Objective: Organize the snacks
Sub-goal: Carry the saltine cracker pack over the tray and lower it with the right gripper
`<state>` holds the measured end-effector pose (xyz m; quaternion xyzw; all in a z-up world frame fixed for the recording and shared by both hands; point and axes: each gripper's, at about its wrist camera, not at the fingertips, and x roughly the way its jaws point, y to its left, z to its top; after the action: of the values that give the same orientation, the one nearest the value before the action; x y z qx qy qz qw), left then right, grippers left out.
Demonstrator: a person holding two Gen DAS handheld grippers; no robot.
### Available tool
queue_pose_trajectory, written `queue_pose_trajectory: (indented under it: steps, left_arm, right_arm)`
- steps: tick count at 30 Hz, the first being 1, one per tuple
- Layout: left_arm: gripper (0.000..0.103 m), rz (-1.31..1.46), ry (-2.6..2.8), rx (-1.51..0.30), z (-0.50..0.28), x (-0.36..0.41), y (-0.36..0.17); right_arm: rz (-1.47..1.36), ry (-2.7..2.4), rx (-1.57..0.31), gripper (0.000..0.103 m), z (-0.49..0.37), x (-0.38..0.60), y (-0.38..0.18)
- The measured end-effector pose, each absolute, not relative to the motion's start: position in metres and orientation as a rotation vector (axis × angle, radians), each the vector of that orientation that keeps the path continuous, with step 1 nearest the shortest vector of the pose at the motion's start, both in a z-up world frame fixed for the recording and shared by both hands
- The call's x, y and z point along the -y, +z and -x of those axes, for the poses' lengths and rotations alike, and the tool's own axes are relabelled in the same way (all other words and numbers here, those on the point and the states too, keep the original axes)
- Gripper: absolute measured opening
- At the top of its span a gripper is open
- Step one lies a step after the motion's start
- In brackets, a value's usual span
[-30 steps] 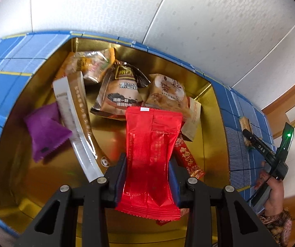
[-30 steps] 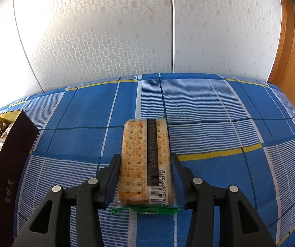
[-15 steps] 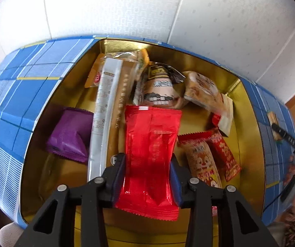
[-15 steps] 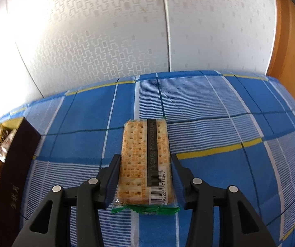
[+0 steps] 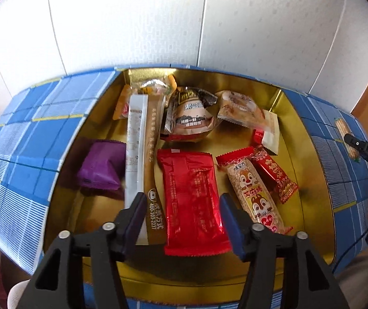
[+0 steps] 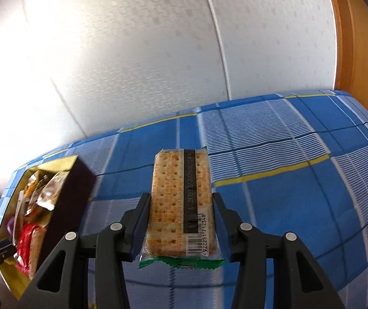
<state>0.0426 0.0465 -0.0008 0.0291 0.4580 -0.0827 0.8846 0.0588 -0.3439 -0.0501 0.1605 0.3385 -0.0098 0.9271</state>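
Cracker pack [image 6: 182, 200] sits clamped between our right gripper [image 6: 181, 216] fingers, long axis running straight out along them, above the blue checked cloth [image 6: 299, 200]. The gold box [image 6: 63, 166] lies to its left, dark side wall facing us, so we judge a leftward carry over that edge. Left gripper [image 5: 182, 212] hangs spread above the box, red packet [image 5: 191, 198] lying loose below; free floor near the purple packet [image 5: 101, 164].

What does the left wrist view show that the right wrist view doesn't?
Left wrist only: the open left gripper above the red packet, with the purple packet and squirrel bar plainly visible. Right wrist only: the right gripper shut on the cracker pack. Both: the gold box on the blue checked cloth.
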Motion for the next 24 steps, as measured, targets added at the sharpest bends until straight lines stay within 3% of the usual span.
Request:
queue_pose_trajectory:
  steps: [14,24]
  left_arm:
    - [0.089,-0.099,-0.154,-0.868,-0.011,-0.039,0.018]
    - [0.103,-0.134,-0.085,-0.809,0.006,-0.052,0.026]
  right_arm:
    - [-0.313,0.040,-0.665,0.047,-0.015,0.293,-0.051]
    - [-0.328,0.121,-0.629,0.047,0.012,0.243,-0.028]
